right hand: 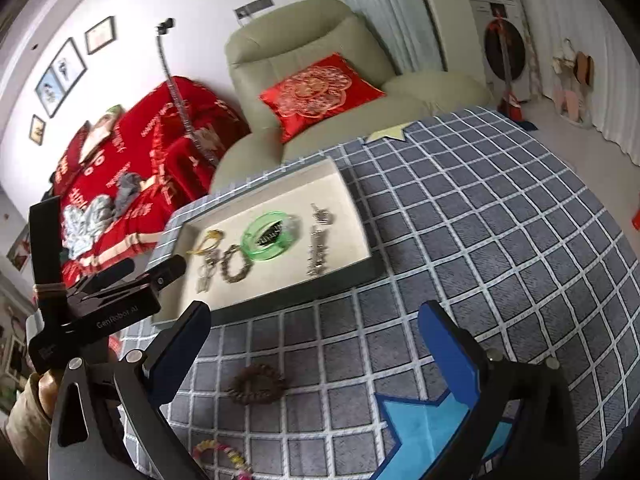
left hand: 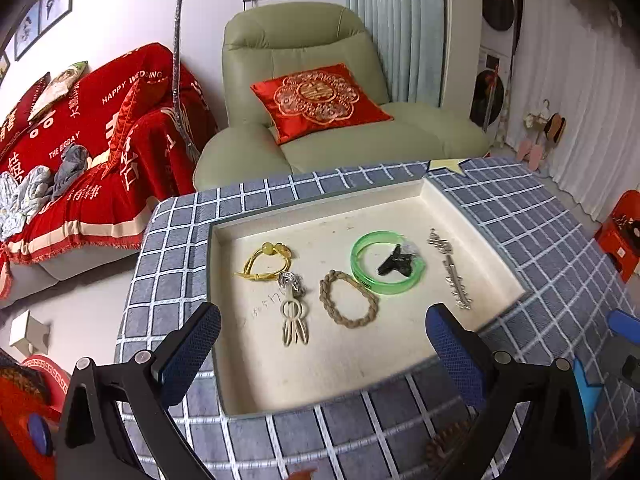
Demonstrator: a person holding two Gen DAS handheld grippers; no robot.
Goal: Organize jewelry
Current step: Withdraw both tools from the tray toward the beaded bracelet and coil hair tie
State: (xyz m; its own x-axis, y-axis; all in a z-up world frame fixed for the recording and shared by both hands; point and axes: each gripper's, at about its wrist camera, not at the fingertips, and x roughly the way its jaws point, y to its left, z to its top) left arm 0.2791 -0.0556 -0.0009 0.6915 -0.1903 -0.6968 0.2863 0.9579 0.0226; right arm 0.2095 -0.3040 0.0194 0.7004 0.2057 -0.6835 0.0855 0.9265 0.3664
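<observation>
Mostly sorted, a few pieces left outside.
In the tray: yellow cord bracelet, braided bracelet, green bangle, silver chain; on the checked surface: dark bead bracelet, pastel one; both grippers' fingers apart, empty.

The right tongs are held wide apart above the checked counter, with nothing between them. A dark bead bracelet lies on the cloth below them, and a pink and yellow bracelet at the near edge. Toward the far edge, a tray holds a green bangle, a braided bracelet and a silver chain. The left tongs are seen at the tray's left side.
</observation>
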